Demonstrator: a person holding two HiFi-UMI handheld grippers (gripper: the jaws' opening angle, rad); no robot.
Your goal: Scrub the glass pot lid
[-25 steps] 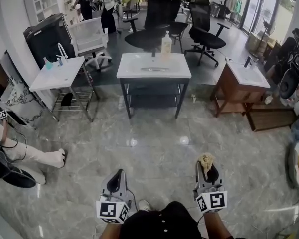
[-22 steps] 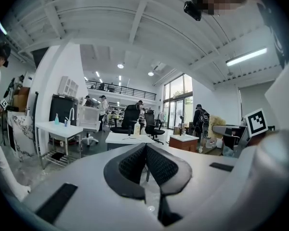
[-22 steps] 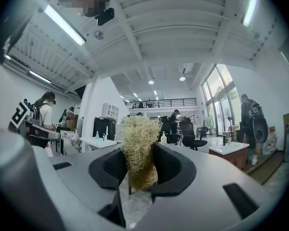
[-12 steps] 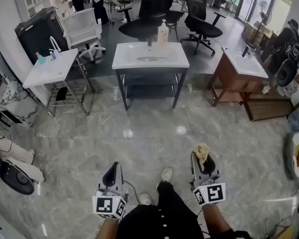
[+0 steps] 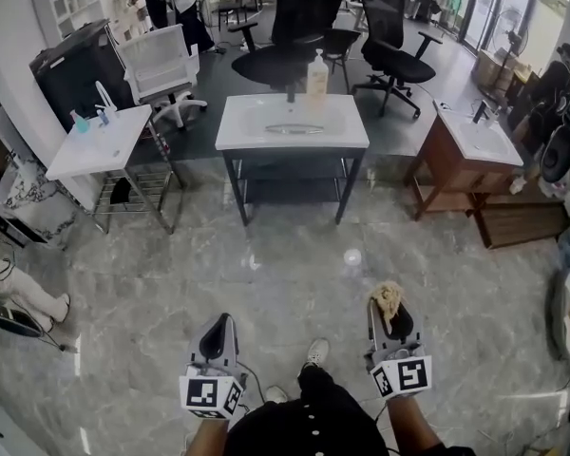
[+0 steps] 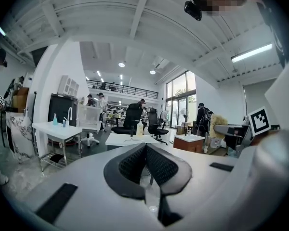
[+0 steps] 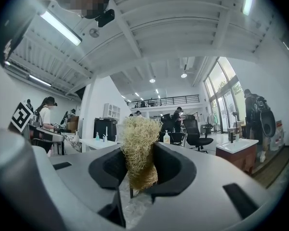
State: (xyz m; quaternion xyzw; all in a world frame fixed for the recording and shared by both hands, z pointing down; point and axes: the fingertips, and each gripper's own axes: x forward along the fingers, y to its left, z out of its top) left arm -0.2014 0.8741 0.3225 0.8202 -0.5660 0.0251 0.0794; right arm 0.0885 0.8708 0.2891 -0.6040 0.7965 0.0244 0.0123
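Left gripper [image 5: 219,329] jaws together, empty; right gripper [image 5: 391,313] clamped on straw-coloured scrubber [image 5: 389,298]; glass pot lid not discernible, perhaps at the white sink [image 5: 239,139] well ahead, so approach with grip firm.

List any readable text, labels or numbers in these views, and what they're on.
None readable.
Left cube, right cube: square code patterns only, no letters.
Bottle: any print too small to read.

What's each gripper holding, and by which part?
The right gripper clamps a straw-coloured fibrous scrubber by its lower end, the top sticking out past the jaws. The left gripper is shut, empty.
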